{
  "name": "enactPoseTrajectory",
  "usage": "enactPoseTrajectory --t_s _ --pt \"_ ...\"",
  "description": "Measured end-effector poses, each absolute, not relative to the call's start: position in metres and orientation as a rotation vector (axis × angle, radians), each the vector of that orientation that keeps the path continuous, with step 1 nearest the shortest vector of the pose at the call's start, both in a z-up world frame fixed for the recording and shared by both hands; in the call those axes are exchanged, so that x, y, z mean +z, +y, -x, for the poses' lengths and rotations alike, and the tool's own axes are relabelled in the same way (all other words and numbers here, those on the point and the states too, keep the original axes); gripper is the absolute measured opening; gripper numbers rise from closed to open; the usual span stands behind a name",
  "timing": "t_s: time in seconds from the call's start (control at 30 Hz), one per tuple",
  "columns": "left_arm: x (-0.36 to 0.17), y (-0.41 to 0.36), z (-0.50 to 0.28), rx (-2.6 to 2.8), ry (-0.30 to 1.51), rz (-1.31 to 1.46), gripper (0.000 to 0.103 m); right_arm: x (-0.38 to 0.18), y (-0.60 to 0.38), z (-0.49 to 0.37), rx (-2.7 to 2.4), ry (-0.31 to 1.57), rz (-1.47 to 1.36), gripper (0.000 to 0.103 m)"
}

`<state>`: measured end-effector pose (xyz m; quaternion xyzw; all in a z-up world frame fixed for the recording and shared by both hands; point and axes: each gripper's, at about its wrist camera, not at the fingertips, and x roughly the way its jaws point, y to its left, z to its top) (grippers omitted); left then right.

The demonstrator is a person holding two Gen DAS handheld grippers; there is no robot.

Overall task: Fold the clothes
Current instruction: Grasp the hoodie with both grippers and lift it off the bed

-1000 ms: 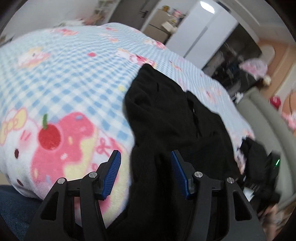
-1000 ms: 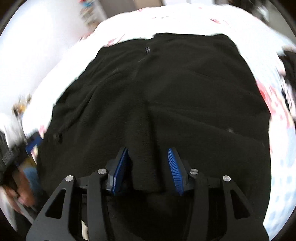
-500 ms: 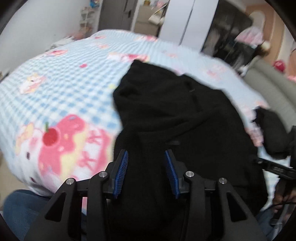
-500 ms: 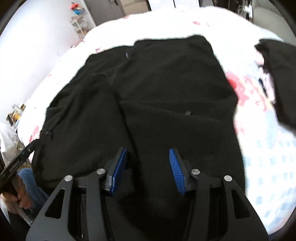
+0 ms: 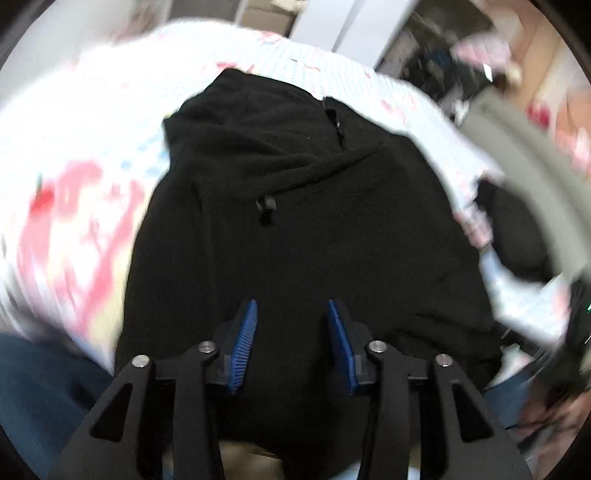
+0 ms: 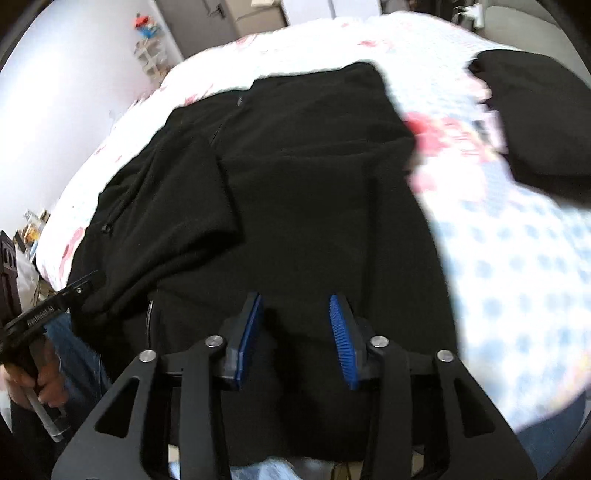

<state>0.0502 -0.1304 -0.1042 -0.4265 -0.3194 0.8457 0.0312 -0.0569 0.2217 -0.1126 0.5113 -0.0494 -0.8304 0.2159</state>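
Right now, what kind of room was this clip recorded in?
Most likely a bedroom: a black fleece garment lies spread on a bed with a cartoon-print checked blanket, and white wardrobe-like doors stand behind it.

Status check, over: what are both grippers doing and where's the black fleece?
Left gripper open, empty, over fleece hem. Right gripper open, empty, same. Black fleece spread on bed, one side folded in. Second dark garment lies apart, not blocking.

A black fleece jacket lies spread on the bed, its near hem hanging over the bed's near edge. One sleeve is folded in across the body on the left. A second black garment lies apart by the bed's far right edge.
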Motion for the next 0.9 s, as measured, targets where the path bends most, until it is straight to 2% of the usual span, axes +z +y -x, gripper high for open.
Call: enactPoseTrajectory --t_s 0.03,0.07,0.13,0.23,0.33,0.5,0.63,0.9 --pt "-0.107 -0.131 -0.057 2.579 -1.050 1.306 0.053 -0.112 0.229 0.051 -2.301 -0.164 -1.418 0.053" --pt "-0.110 -0.130 -0.066 2.549 -1.128 1.289 0.060 -0.112 0.237 0.045 -2.300 -0.190 -1.418 0.053" --pt "-0.116 -0.128 -0.084 2.484 -1.281 1.253 0.066 -0.111 0.252 0.034 -2.297 -0.244 -1.419 0.054" --pt "-0.139 -0.124 -0.100 2.440 -1.362 1.403 0.066 -0.110 0.275 0.016 -2.292 -0.324 -1.420 0.055" --pt "-0.155 -0.132 -0.126 2.353 -1.631 1.323 0.065 -0.114 0.287 -0.002 -2.222 -0.364 -1.423 0.061" --pt "-0.171 -0.130 -0.142 2.412 -1.581 1.527 0.066 -0.142 0.274 -0.023 -2.162 -0.391 -1.538 0.062" --pt "-0.188 -0.138 -0.142 2.406 -1.635 1.634 0.065 -0.163 0.277 -0.022 -2.155 -0.453 -1.663 0.062" --pt "-0.209 -0.136 -0.121 2.412 -1.664 1.652 0.066 -0.184 0.289 -0.019 -2.126 -0.659 -1.667 0.071"
